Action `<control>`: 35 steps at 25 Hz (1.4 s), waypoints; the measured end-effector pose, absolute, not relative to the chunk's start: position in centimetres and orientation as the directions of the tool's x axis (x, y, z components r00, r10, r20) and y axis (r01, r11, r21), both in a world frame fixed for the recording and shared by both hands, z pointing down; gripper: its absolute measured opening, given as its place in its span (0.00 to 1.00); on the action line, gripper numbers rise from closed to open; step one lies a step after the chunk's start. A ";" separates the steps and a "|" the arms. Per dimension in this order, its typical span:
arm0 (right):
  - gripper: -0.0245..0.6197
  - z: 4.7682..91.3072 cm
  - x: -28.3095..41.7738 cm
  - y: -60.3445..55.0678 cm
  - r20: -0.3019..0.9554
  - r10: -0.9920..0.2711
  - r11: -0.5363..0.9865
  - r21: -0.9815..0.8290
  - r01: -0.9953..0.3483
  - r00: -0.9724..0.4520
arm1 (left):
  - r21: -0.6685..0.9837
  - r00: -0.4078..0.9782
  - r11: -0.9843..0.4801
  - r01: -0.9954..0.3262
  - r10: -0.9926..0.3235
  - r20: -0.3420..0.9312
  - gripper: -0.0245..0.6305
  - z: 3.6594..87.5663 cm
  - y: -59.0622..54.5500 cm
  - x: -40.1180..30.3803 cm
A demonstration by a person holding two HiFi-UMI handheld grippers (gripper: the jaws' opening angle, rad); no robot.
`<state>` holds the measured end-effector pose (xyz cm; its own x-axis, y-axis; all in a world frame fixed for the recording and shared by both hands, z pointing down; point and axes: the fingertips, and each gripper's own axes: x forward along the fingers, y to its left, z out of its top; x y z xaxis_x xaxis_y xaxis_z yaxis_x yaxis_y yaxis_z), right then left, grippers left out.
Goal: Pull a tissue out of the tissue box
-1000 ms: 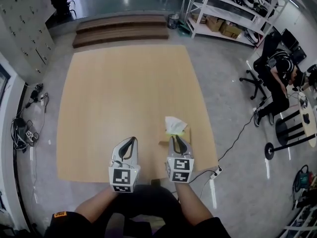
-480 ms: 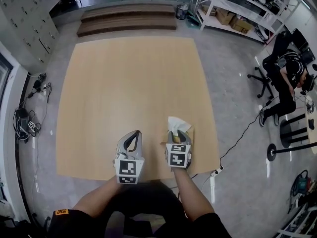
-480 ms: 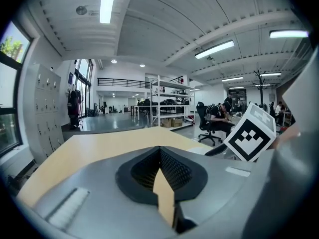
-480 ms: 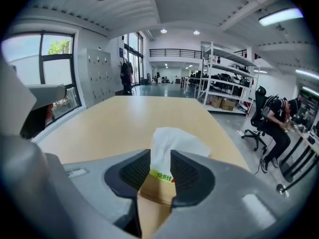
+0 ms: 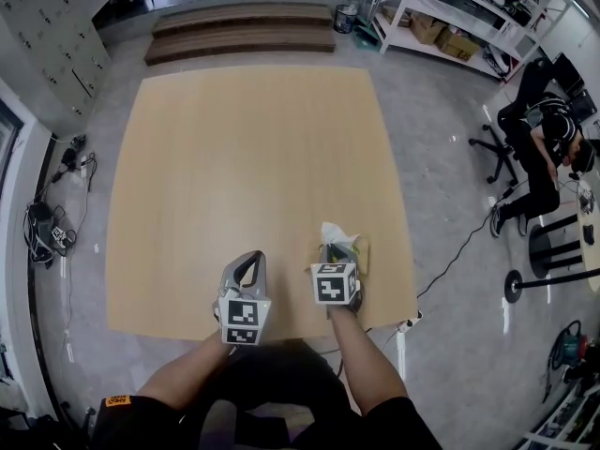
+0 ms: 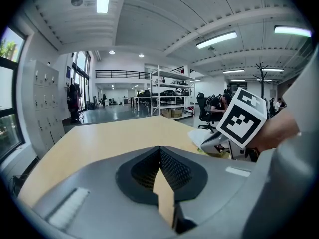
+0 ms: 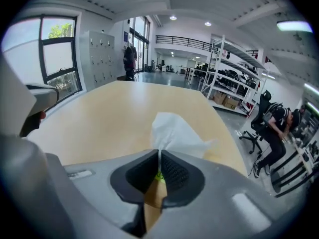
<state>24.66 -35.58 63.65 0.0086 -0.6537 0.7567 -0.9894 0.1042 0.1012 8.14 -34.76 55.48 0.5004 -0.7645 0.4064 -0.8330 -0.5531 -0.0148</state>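
Right tool (image 7: 159,157), jaws just closing in, pinches the white tissue (image 7: 175,133) sticking up from the tissue box (image 5: 362,251) on the desk (image 5: 244,157); left tool (image 6: 160,151) pressed together, empty.

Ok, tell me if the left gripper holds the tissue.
No, the left gripper has its jaws together on nothing; the tissue sits off to its right.

Right tool (image 5: 336,249), jaws just closing on tissue (image 5: 335,232), tissue box (image 5: 362,252), table (image 5: 253,157)

White tissue (image 5: 335,233) crumpled, upright, rising from tan tissue box (image 5: 362,253) near table (image 5: 244,157) right front corner.
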 end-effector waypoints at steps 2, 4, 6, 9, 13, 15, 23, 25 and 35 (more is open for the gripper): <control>0.04 63.5 24.6 -35.5 0.750 -0.661 0.108 0.110 -0.988 0.011 | -0.010 0.501 -0.552 -0.834 -0.763 0.408 0.07 55.6 -34.6 7.8; 0.04 62.6 24.6 -35.3 0.730 -0.683 0.094 0.113 -0.989 0.018 | -0.005 0.503 -0.552 -0.834 -0.764 0.404 0.07 55.3 -34.4 7.6; 0.04 61.5 24.5 -34.8 0.701 -0.713 0.072 0.114 -0.991 0.029 | 0.001 0.505 -0.551 -0.834 -0.764 0.400 0.07 55.2 -34.2 7.2; 0.03 59.3 24.0 -34.1 0.633 -0.773 0.038 0.126 -0.991 0.051 | 0.012 0.512 -0.553 -0.833 -0.761 0.397 0.07 55.1 -33.9 6.6; 0.03 55.0 22.3 -32.8 0.524 -0.850 0.006 0.126 -0.992 0.061 | 0.033 0.530 -0.563 -0.826 -0.755 0.385 0.07 54.8 -32.8 5.5; 0.03 53.5 21.4 -31.5 0.481 -0.874 -0.003 0.129 -0.992 0.066 | 0.046 0.544 -0.571 -0.820 -0.751 0.374 0.07 54.6 -32.0 4.9; 0.03 52.0 15.3 -23.9 0.417 -0.908 0.010 0.084 -0.996 0.026 | 0.124 0.608 -0.611 -0.782 -0.703 0.370 0.07 55.1 -27.1 1.9; 0.03 52.2 14.1 -21.7 0.417 -0.909 0.012 0.067 -0.998 0.017 | 0.154 0.625 -0.619 -0.770 -0.685 0.373 0.07 55.6 -25.7 1.7; 0.03 52.3 11.7 -15.1 0.430 -0.903 0.010 0.040 -0.999 0.008 | 0.162 0.640 -0.630 -0.760 -0.679 0.359 0.07 55.1 -20.9 0.4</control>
<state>11.65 -15.13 52.31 0.0083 -0.9026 0.4305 -0.9992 0.0096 0.0396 0.41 -20.88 55.10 0.6398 -0.6793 0.3595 -0.7597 -0.6297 0.1622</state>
